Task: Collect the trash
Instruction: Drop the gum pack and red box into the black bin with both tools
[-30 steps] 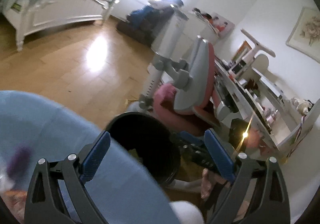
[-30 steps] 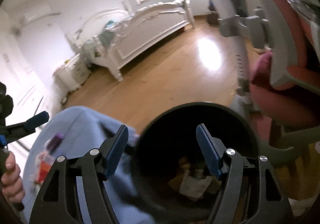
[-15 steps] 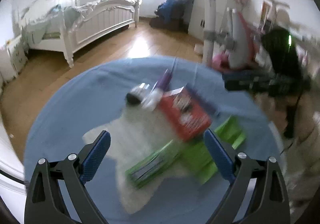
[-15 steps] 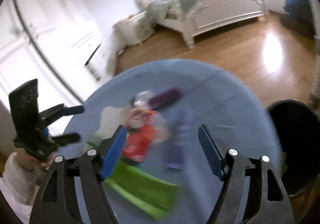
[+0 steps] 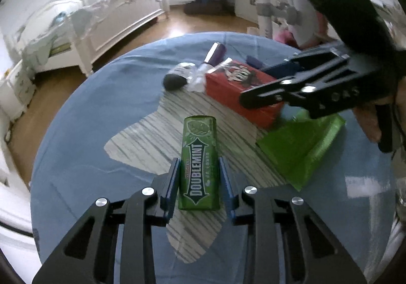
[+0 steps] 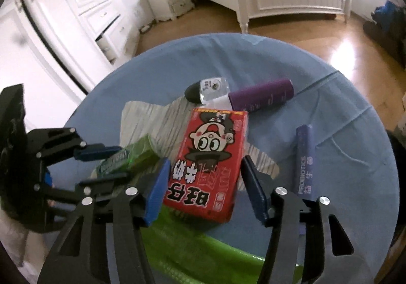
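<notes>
The left gripper straddled the near end of a green Doublemint gum pack, its blue pads close on either side of the pack, though a firm grip could not be told. The pack lay on a striped grey cloth near the middle of the round table, which was covered in blue fabric. The right gripper stood with jaws wide around the near end of a red snack box, its pads apart from the box sides. A green plastic wrapper lay under the box toward the near edge. Beyond the box lay a purple tube and a small clear bottle with a black cap; a blue Probiotics stick pack lay toward the right edge.
</notes>
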Demonstrator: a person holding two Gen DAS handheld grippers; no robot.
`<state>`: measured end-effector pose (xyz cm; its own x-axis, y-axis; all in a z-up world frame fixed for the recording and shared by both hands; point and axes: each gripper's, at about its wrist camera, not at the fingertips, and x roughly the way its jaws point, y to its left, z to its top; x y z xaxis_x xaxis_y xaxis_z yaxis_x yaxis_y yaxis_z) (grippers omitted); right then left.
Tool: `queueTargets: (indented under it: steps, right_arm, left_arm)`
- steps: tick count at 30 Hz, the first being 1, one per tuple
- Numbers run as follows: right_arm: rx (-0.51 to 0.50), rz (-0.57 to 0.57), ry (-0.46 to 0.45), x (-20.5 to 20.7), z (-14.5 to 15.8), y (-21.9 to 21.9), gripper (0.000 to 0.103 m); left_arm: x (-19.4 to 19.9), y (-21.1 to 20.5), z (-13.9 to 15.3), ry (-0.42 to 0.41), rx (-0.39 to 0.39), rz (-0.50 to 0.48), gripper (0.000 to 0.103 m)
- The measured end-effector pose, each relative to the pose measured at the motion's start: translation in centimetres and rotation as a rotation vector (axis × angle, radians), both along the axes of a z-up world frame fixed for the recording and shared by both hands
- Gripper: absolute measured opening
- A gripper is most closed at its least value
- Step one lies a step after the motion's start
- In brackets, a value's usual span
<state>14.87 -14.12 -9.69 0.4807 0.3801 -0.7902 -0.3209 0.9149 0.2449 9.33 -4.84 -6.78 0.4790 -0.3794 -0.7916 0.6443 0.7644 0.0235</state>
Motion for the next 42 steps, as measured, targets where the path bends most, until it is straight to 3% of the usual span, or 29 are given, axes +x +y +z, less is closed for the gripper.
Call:
queueTargets:
  steps: [5, 10, 15, 21, 27, 30, 42]
  right_arm:
    - [0.102, -0.002, -0.091, -1.4, 2.4, -3.1, 0.055]
    - [0.165, -0.088, -0.243, -3.5, 5.9, -8.4, 0.055]
    - [0.142, -0.267, -0.358, -5.0, 7.9, -15.3, 0.055]
    - [0.069, -0.463, -0.384, -6.0, 7.5, -24.5, 0.055]
    - [0.049, -0.576, -0.327, -6.6, 4.7, -32.4, 0.055]
    - [0.051, -0.603, -0.297, -6.2, 2.9, -34.3, 0.055]
    - [0.086, -0.647, -0.244, -5.2, -1.5, -37.3, 0.055]
  left_arm:
    - [-0.2, 0.6, 2.3, 0.004, -0.138, 0.074, 0.030]
    - [-0.2, -2.7, 6.3, -0.010, -0.265, 0.073, 0.030]
    - [0.7, -8.7, 8.9, -0.003, -0.347, 0.028, 0.030]
    - [2.0, -18.2, 9.9, 0.016, -0.418, -0.061, 0.030]
    - [3.4, -25.5, 8.2, 0.074, -0.416, -0.115, 0.030]
    - [4.1, -27.9, 7.0, 0.097, -0.401, -0.121, 0.031]
    - [5.6, -32.8, 4.4, 0.145, -0.338, -0.157, 0.031]
